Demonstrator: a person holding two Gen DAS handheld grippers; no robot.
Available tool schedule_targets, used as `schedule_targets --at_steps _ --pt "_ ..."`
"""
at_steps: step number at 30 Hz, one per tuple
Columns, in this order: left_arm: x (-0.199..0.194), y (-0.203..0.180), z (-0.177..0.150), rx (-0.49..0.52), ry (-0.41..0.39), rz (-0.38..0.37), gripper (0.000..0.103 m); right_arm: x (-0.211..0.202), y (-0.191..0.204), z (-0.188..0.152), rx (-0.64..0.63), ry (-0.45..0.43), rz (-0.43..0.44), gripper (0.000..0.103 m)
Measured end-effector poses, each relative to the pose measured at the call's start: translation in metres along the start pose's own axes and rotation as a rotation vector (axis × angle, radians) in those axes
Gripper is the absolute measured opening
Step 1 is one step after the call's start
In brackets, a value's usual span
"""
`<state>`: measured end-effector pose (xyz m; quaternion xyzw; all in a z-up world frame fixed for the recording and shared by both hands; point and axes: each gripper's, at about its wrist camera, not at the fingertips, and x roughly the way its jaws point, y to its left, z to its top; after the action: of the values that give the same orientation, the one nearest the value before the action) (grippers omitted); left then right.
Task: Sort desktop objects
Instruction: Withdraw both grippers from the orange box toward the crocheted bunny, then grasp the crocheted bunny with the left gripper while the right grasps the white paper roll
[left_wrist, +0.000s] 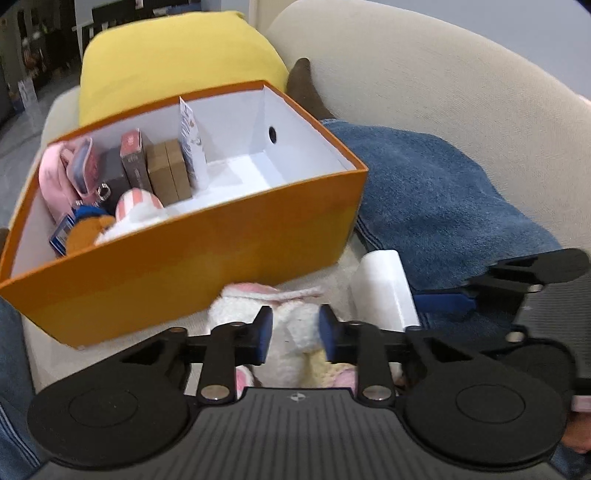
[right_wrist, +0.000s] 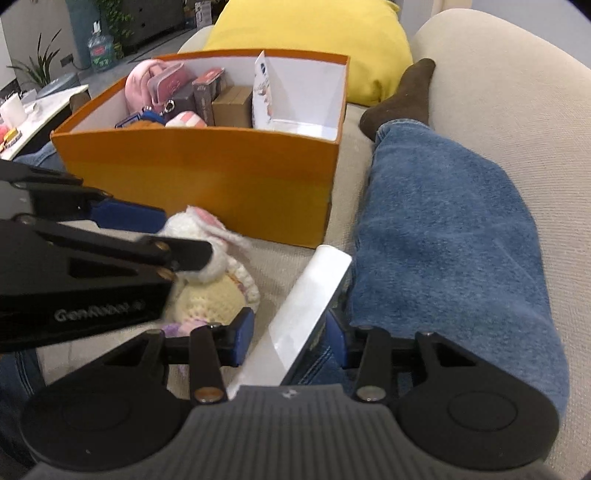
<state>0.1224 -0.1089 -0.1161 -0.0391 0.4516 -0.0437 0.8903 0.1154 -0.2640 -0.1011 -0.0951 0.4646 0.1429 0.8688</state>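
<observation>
A white plush bunny (left_wrist: 295, 319) with pink ears and a yellow knitted body (right_wrist: 210, 295) lies on the beige sofa in front of the orange box (left_wrist: 221, 254). My left gripper (left_wrist: 296, 334) is shut on the bunny's head, and the right wrist view shows it (right_wrist: 184, 240) reaching in from the left. A long white carton (right_wrist: 306, 306) leans against a jeans leg. My right gripper (right_wrist: 290, 332) straddles the carton with a small gap at the left pad, so it is open. The orange box (right_wrist: 199, 173) holds several small boxes, a pink pouch and soft toys at its left end.
A person's leg in blue jeans (right_wrist: 443, 229) with a brown sock (right_wrist: 402, 99) lies along the sofa, right of the box. A yellow cushion (left_wrist: 177, 59) sits behind the box. The sofa back (left_wrist: 424, 74) curves around on the right. A low table (right_wrist: 37, 107) stands far left.
</observation>
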Motion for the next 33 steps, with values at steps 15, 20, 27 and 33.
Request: schedule_targets --at_steps 15,20,27,33 --pt "-0.025 0.048 -0.044 -0.131 0.005 0.05 0.018 0.011 -0.007 0.003 0.094 0.054 0.023 0.037" --pt "-0.02 0.071 -0.063 -0.229 0.039 0.047 0.018 0.011 -0.005 0.003 0.093 0.066 0.027 0.037" --pt "-0.035 0.07 -0.049 -0.257 -0.034 -0.038 0.02 0.019 -0.003 0.005 0.111 0.069 0.03 0.038" --pt "-0.04 0.062 -0.032 -0.283 -0.05 -0.107 0.04 0.013 0.011 0.0 0.075 0.056 0.13 0.033"
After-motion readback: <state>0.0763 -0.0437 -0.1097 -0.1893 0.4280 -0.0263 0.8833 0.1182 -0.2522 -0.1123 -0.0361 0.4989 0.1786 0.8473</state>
